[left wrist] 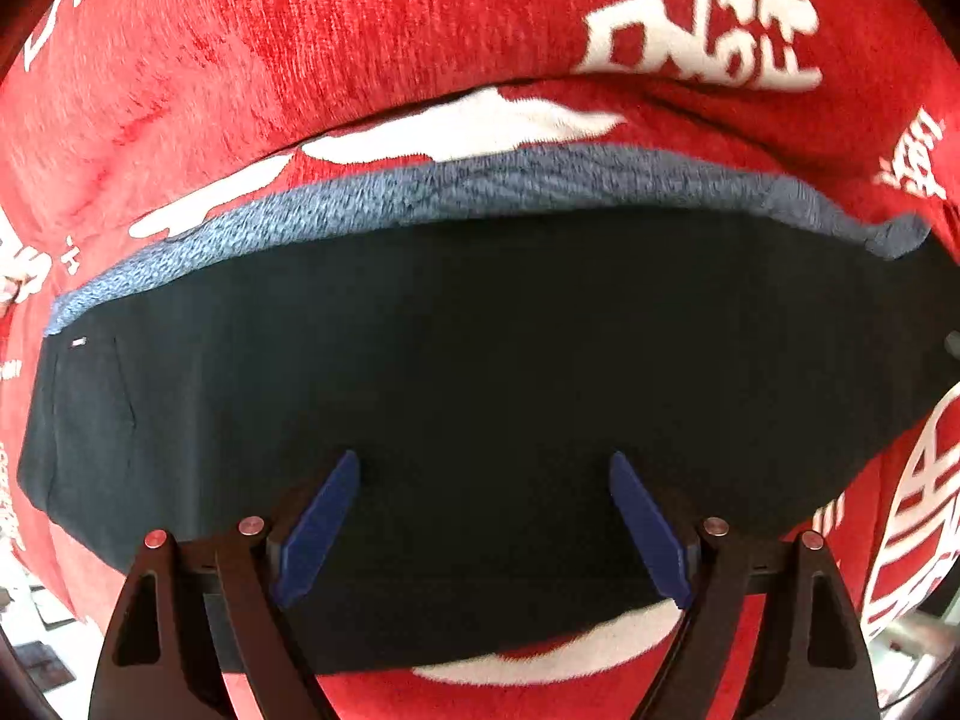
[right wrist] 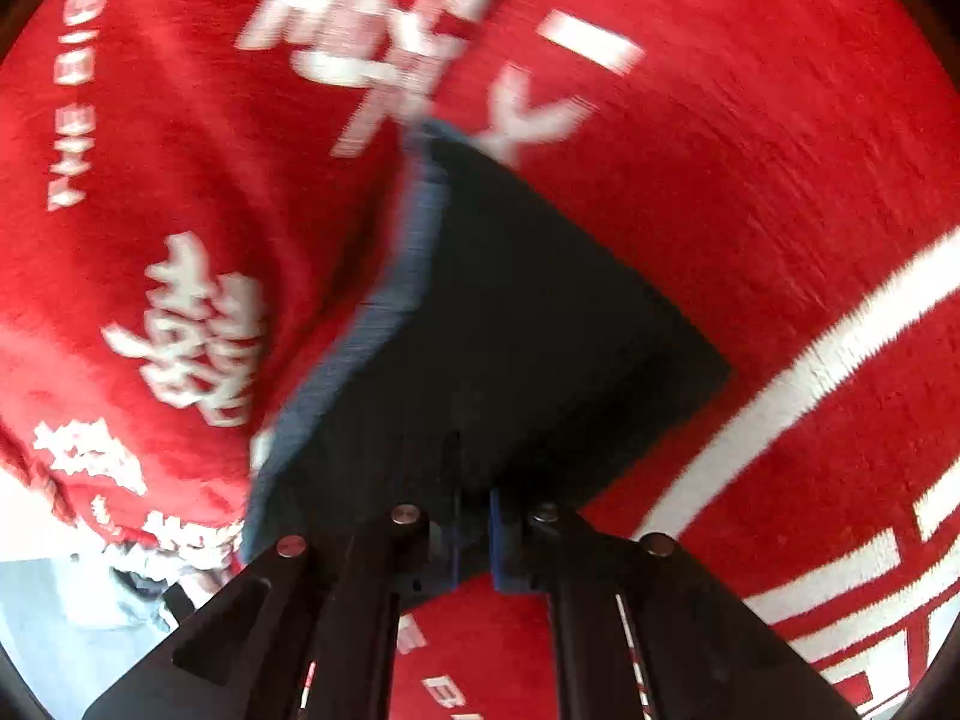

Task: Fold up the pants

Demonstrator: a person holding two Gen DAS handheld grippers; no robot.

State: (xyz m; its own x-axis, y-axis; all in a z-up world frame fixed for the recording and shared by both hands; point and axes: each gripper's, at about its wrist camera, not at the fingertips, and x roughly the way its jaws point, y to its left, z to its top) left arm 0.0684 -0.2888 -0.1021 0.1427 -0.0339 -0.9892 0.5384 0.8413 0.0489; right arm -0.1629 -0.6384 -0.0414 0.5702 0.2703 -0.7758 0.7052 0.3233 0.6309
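So the left tool (left wrist: 483, 531) has its two blue fingers (left wrist: 318, 531) spread wide apart, hovering right over the near part of the dark pants (left wrist: 480, 348), not gripping anything. The pants are lying folded into a wide flat band across the red blanket (left wrist: 300, 30), with a lighter blue fuzzy inner layer (left wrist: 420, 192) peeking out along the far edge. There's a small pocket seam and a tiny tag visible toward the left end of the band.

The right tool (right wrist: 474, 546) is a different story: its fingers are pinched together on a corner of the pants (right wrist: 540, 330), and the fabric stretches away from the tips in a dark diamond shape. The fuzzy blue lining (right wrist: 414, 264) runs along the left edge of that shape. This view is pretty motion-blurred, so can't make out much detail.

The red blanket (right wrist: 750, 180) under everything has big white characters and stripes printed on it, and it's bunched up a bit on the left side of the right view.
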